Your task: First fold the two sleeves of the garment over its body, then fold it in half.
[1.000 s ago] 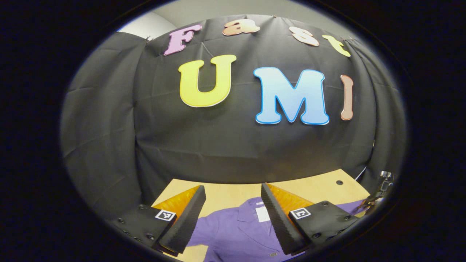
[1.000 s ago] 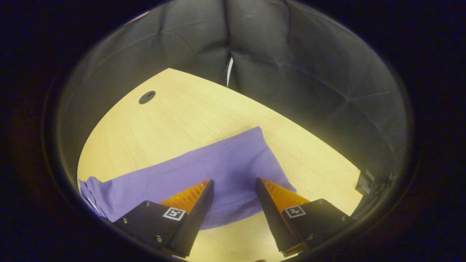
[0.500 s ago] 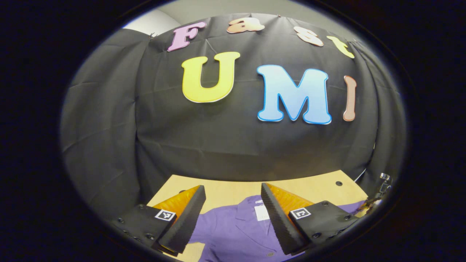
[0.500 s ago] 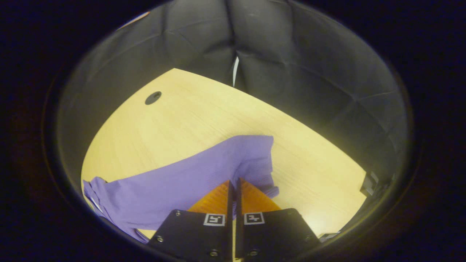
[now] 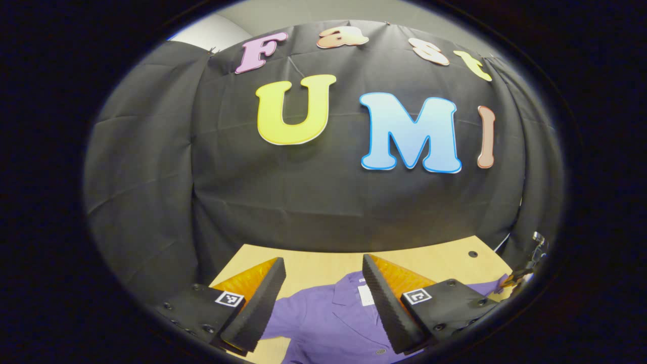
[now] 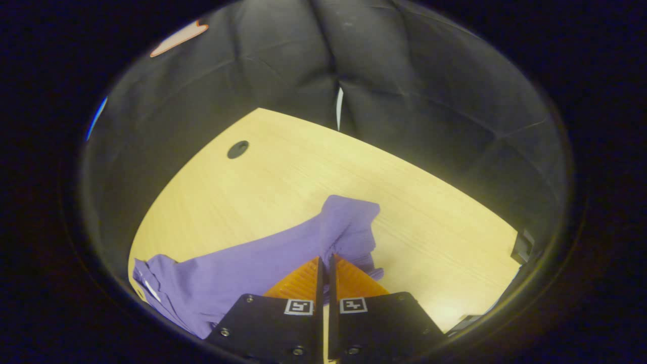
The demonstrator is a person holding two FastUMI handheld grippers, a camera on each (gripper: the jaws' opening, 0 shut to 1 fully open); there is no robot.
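Observation:
A purple collared garment (image 5: 333,323) lies on the wooden table (image 5: 313,268), its collar and white neck tag between my left gripper's fingers in the left gripper view. My left gripper (image 5: 323,270) hangs open above it, holding nothing. In the right gripper view, my right gripper (image 6: 326,260) is shut on the purple sleeve (image 6: 349,227), whose end is lifted off the table and bunched around the fingertips. The rest of the garment (image 6: 227,273) trails to the lower left. The other gripper (image 5: 525,265) shows small at the far right edge of the left gripper view, by the sleeve end.
The pale wooden table (image 6: 283,177) has a round dark cable hole (image 6: 237,149) near its far side. Black cloth walls close in behind the table. A dark fixture (image 6: 523,245) sits at the table's right edge.
My right gripper closed on the sleeve end and has raised it, so the flat sleeve now bunches upward. My left gripper stayed open and barely shifted.

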